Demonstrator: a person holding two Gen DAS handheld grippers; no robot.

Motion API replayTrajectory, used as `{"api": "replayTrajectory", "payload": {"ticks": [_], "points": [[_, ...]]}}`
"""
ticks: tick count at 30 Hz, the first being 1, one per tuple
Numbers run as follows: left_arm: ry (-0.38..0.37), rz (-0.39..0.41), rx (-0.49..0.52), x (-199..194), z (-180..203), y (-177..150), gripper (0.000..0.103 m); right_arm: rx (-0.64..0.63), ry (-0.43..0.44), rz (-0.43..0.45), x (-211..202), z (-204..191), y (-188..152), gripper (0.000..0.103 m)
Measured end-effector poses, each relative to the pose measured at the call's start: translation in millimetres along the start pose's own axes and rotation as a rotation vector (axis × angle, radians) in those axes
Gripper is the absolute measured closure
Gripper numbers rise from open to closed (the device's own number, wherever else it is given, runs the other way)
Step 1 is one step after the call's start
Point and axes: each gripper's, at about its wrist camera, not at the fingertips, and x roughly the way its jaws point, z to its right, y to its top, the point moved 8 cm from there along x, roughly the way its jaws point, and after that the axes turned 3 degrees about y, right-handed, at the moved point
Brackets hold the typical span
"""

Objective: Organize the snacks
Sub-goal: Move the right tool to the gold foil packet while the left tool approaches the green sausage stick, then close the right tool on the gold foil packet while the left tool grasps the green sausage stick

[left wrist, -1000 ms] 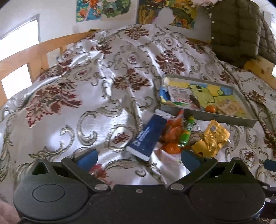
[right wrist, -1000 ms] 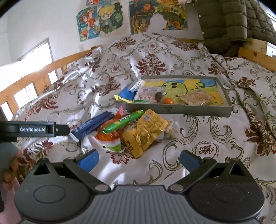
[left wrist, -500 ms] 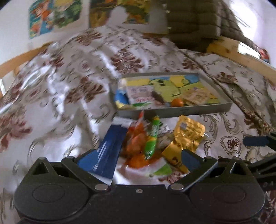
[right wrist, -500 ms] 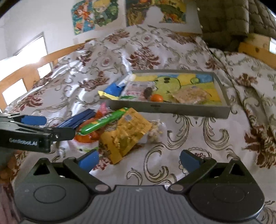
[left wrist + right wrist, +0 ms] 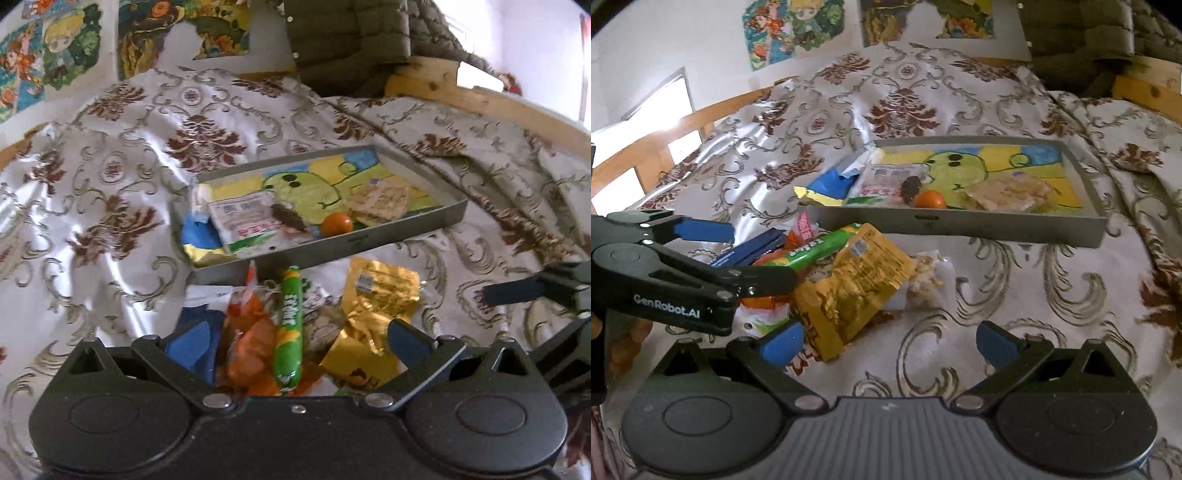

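Note:
A loose pile of snacks lies on the bedspread in front of a grey tray. My left gripper is open and low over the pile. A green tube snack and an orange bag sit between its fingers. A dark blue box is half hidden by the left finger. A gold packet lies to the right. My right gripper is open above bare cloth, near the gold packet.
The tray holds a white packet, an orange, a clear cracker bag and a blue wrapper. A clear nut bag lies beside the gold packet. A wooden bed rail and an olive jacket border the bed.
My left gripper has swung right and come down over the snack pile, which now sits between its fingers. My right gripper has edged nearer the pile. Both stay open.

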Motion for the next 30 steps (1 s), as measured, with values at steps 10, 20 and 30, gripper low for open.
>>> {"api": "replayTrajectory", "payload": {"ticks": [10,20,30], "points": [[-0.156,-0.082,-0.118,21,2,-5,0.033,0.025,0.08,-0.022,18,-5,0,0.021],[-0.124,-0.123,-0.168,41,-15,-2,0.065,0.056,0.091,-0.054,40,-3,-2,0.033],[-0.114,-0.16,-0.144,52,-19,-2,0.082,0.149,0.164,-0.026,47,-2,1,0.039]]}}
